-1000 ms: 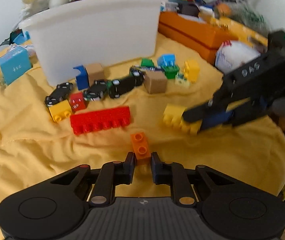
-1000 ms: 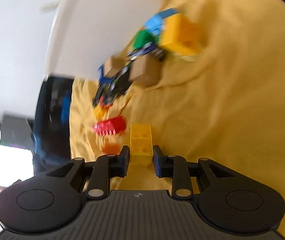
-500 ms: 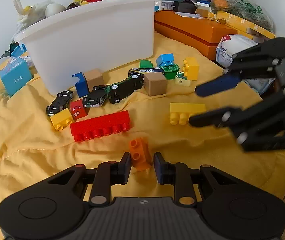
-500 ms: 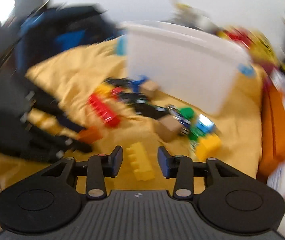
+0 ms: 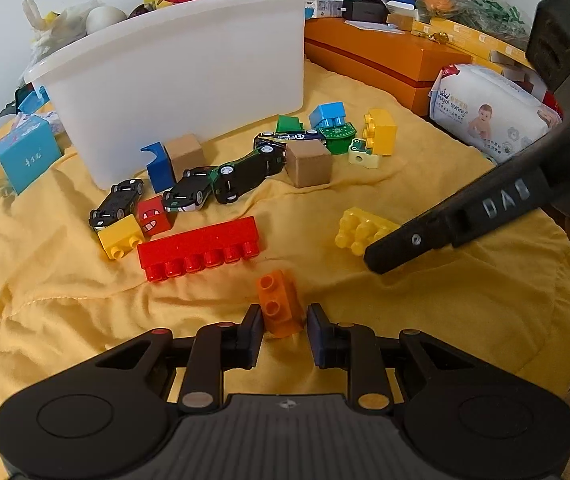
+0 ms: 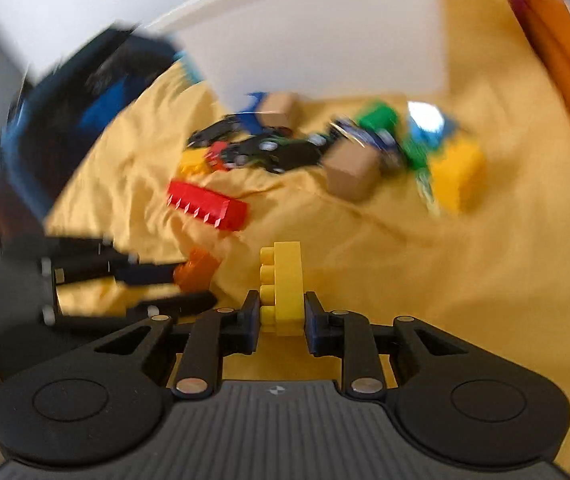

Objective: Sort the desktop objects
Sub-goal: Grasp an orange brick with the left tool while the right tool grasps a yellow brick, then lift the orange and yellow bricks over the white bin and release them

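An orange two-stud brick (image 5: 279, 304) lies tilted on the yellow cloth between my left gripper's (image 5: 285, 320) fingers. A thin gap shows at the right pad, so that gripper is open around it. My right gripper (image 6: 282, 312) has its jaws closing, and both pads press a yellow brick (image 6: 283, 288) with its studs facing left. The left wrist view shows that yellow brick (image 5: 361, 228) at the tip of the right gripper (image 5: 377, 252), which comes in from the right. The white bin (image 5: 189, 72) stands at the back.
A long red brick (image 5: 201, 248), toy cars (image 5: 245, 172), wooden cubes (image 5: 309, 162) and several coloured bricks lie before the bin. An orange box (image 5: 385, 56) and a white pack (image 5: 485, 116) sit at the right. A blue box (image 5: 25, 152) is at the left.
The left jaws loosened and the orange brick tipped over between them. The right gripper let the yellow brick go, rolled, then closed on it again and rose a little.
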